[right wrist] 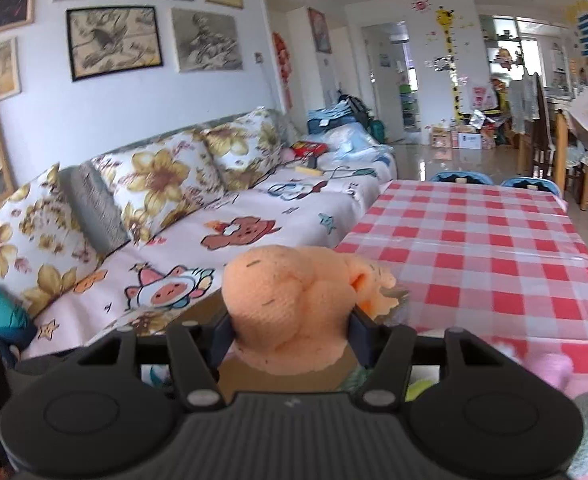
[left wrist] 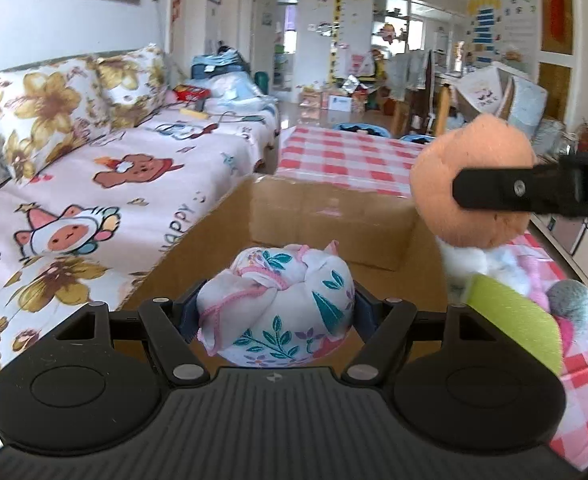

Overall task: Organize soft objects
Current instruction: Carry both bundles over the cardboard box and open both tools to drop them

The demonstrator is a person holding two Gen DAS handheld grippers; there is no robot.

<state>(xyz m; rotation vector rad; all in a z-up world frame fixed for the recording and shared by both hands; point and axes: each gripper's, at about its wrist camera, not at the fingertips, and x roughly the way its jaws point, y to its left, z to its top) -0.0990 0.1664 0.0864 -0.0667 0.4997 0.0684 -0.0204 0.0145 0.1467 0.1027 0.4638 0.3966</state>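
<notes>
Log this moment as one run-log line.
left tool: shut on floral cloth bundle | right tool: shut on orange plush | cardboard box: open, ahead of left tool | stage: carrying

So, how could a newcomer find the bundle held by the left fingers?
Find the open cardboard box beside the sofa. Over it, the left gripper holds a knotted white cloth bundle. Only it has teal leaves and pink trim.
</notes>
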